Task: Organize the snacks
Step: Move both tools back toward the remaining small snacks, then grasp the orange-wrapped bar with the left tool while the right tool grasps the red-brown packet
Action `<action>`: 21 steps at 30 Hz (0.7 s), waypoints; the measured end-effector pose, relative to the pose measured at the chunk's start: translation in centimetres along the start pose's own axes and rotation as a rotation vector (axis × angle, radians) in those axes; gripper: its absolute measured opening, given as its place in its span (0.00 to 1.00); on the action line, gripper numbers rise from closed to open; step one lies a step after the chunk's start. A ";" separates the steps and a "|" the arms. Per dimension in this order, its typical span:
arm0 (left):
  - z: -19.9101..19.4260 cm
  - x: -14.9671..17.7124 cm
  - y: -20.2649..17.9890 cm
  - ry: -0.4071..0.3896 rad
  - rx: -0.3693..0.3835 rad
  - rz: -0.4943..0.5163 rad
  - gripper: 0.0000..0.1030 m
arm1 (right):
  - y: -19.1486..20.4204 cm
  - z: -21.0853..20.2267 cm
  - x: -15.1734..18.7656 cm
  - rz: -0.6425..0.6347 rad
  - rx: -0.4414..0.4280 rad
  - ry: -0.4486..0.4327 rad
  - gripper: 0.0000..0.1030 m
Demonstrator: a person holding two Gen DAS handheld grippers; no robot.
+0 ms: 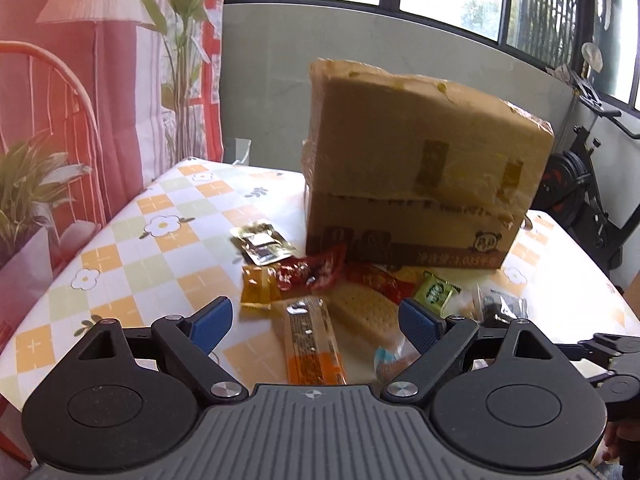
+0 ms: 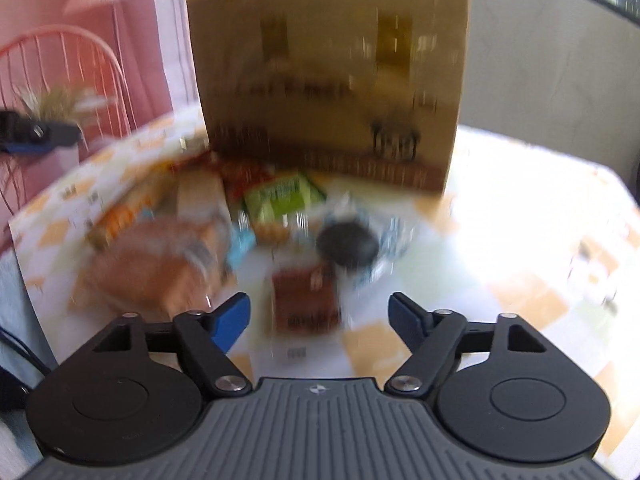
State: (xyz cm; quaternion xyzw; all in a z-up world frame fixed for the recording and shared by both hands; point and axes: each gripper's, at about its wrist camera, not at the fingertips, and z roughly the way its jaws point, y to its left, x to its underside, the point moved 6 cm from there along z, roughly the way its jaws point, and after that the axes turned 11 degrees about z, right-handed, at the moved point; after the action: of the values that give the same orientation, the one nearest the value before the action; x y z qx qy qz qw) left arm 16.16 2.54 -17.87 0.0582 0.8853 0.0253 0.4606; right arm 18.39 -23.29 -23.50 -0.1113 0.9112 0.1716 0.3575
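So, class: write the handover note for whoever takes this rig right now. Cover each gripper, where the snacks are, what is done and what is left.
Left gripper: open, empty, above the orange-labelled bar.
Right gripper: open, empty, over a brown packet; this view is blurred.
Snacks lie loose on the checked tablecloth in front of the cardboard box: gold sachet, red wrapper, biscuit pack, green packet.
Done: nothing appears sorted.
Left: pick up and organise every snack. Whether the box is open cannot be seen.

Wrapped snacks lie heaped, seemingly touching the upright cardboard box.
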 end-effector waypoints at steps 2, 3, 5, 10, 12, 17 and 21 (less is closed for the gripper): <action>0.2 0.2 0.0 0.004 0.005 -0.003 0.89 | -0.1 0.5 0.1 0.016 0.001 0.000 0.74; 0.3 0.3 0.0 0.007 0.006 -0.005 0.89 | 0.0 0.8 0.0 0.016 0.002 0.000 0.74; 0.5 0.6 0.0 0.012 0.006 -0.012 0.89 | 0.2 1.3 -0.3 0.002 0.003 0.004 0.74; 0.8 1.1 -0.2 0.002 -0.007 -0.010 0.88 | 0.9 2.1 0.2 -0.071 0.006 -0.041 0.76; 0.9 1.3 -0.2 0.003 -0.008 -0.010 0.88 | 0.8 2.1 0.2 -0.068 0.007 -0.044 0.75; 1.7 1.7 -0.1 0.026 0.001 -0.023 0.88 | 1.0 1.8 0.4 -0.068 0.009 -0.059 0.69; 1.9 2.0 -0.2 0.039 0.010 -0.023 0.87 | 0.9 1.4 0.5 -0.073 -0.006 -0.072 0.50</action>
State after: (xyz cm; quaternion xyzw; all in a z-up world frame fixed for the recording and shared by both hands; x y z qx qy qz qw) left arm 16.57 2.55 -20.67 0.0500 0.8948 0.0168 0.4434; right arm 18.63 -21.91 -24.59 -0.1393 0.8925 0.1651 0.3960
